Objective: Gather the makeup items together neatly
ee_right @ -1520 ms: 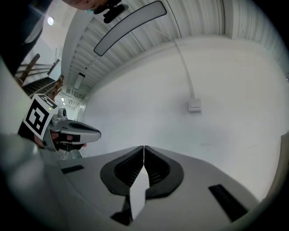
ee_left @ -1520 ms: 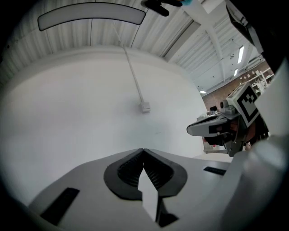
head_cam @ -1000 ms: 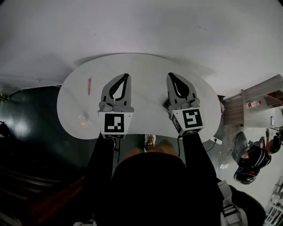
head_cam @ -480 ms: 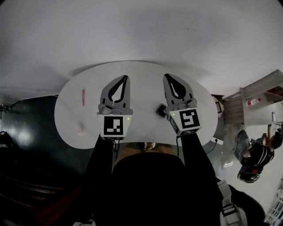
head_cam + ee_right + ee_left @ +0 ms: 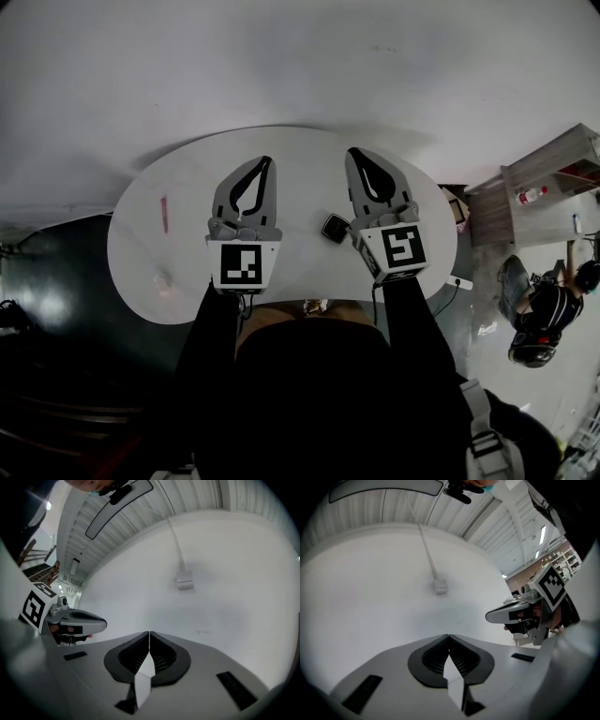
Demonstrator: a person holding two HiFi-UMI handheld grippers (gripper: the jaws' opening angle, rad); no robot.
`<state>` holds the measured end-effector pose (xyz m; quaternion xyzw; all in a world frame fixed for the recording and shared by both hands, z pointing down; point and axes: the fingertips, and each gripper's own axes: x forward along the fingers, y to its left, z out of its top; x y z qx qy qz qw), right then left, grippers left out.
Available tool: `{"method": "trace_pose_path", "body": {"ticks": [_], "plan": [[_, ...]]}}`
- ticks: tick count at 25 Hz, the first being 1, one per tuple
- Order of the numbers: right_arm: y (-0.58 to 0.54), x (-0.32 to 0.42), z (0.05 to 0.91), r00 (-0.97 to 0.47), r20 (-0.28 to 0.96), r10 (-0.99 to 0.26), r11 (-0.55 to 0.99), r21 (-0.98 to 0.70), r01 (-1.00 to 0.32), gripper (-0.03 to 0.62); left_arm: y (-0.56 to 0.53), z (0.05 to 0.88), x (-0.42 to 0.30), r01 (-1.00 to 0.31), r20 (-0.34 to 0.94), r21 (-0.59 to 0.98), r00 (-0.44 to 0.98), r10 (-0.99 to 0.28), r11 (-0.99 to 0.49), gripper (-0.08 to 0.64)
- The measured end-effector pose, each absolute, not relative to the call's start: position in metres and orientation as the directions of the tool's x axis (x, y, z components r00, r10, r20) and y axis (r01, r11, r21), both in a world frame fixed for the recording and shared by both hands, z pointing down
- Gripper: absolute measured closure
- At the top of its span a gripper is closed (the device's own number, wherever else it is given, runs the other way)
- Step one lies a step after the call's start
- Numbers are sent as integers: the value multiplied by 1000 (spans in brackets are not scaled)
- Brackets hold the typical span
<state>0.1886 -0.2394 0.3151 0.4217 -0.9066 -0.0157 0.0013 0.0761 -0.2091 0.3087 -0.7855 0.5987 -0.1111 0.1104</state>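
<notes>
In the head view a white oval table [image 5: 187, 183] carries a small black compact [image 5: 336, 228], a thin pink stick [image 5: 163, 214] at the far left and a small pale item [image 5: 164, 281] near the left front edge. My left gripper [image 5: 267, 161] and right gripper [image 5: 353, 152] hover side by side over the table's middle, both shut and empty. The compact lies just left of the right gripper's body. In the left gripper view the closed tips [image 5: 449, 635] face a white wall, and so do the closed tips [image 5: 149, 633] in the right gripper view.
A white box with a cable [image 5: 440, 587] hangs on the wall ahead, the same box [image 5: 184, 580] showing in the right gripper view. A wooden shelf with a bottle [image 5: 544, 202] stands to the right, and a person [image 5: 548, 314] is low beside it. Dark floor lies left of the table.
The head view has shifted, so the table and its items sit further left in the picture. The black compact has come out from behind the right gripper. Both grippers stay shut.
</notes>
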Motion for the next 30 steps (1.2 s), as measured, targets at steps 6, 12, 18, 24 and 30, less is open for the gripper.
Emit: {"method": "trace_pose_path", "body": {"ticks": [6, 12, 18, 24, 30], "plan": [[-243, 184, 328, -661, 35, -749, 662, 2, -750, 563, -210, 311, 81, -904, 58, -321, 280, -958, -283, 543], [-244, 171, 370, -714, 206, -669, 735, 36, -678, 561, -209, 317, 72, -918, 59, -289, 266, -962, -271, 543], [-229, 161, 440, -712, 479, -514, 816, 16, -578, 416, -209, 323, 60, -926, 67, -287, 238, -969, -247, 543], [-196, 152, 508, -653, 696, -299, 918, 23, -396, 360, -200, 329, 50, -934, 76, -276, 216, -973, -228, 543], [-173, 160, 563, -546, 826, -139, 966, -9, -259, 312, -194, 328, 43, -937, 83, -282, 192, -978, -208, 543]]}}
